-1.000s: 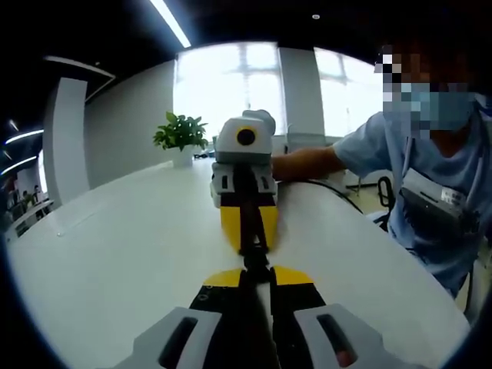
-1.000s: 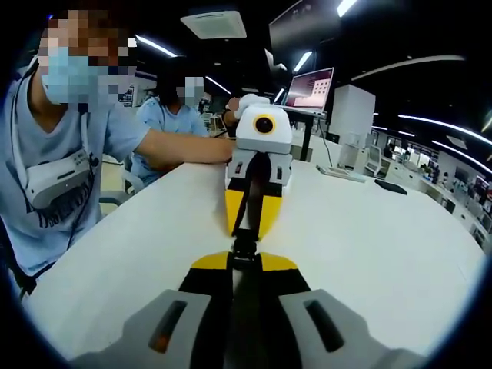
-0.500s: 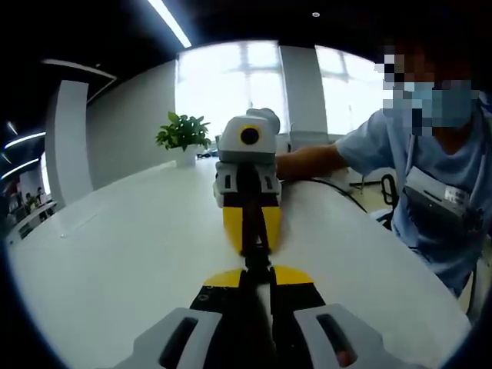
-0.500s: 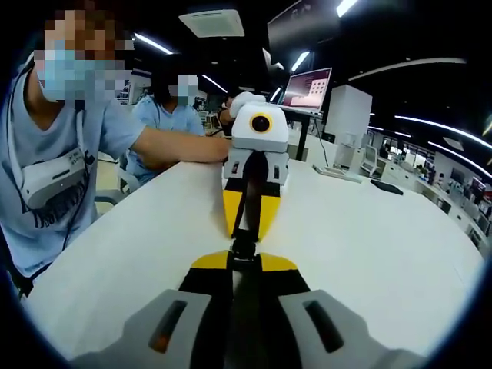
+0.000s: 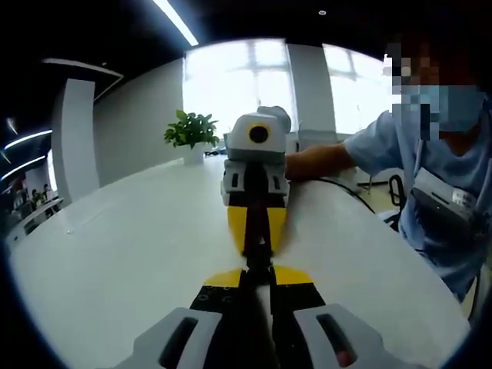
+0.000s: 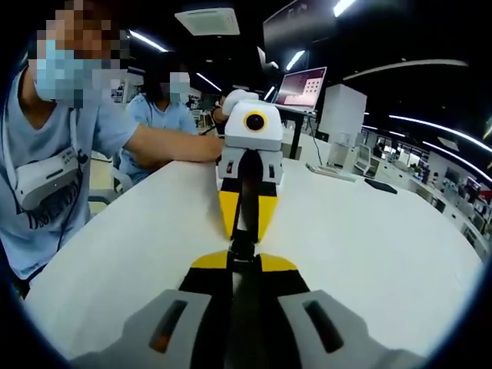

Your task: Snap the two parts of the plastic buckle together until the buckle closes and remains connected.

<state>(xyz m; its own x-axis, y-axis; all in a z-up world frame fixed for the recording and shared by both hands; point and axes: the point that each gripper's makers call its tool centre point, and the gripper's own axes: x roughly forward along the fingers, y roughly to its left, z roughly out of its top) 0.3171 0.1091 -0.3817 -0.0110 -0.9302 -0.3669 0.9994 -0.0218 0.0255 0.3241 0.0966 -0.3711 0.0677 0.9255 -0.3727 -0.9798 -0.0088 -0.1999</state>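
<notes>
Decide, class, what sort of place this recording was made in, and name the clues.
Most likely an open-plan office or lab. Clues: a large white table, a laptop on a stand with more desks behind it, strip ceiling lights, and a potted plant by bright windows.

White table (image 5: 115, 261), bright windows (image 5: 238, 84), ceiling strip lights (image 5: 175, 21)

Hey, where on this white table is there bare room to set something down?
The table is bare on both sides of the buckle: toward the plant and toward the laptop. It is crowded only where left gripper meets right gripper.
</notes>
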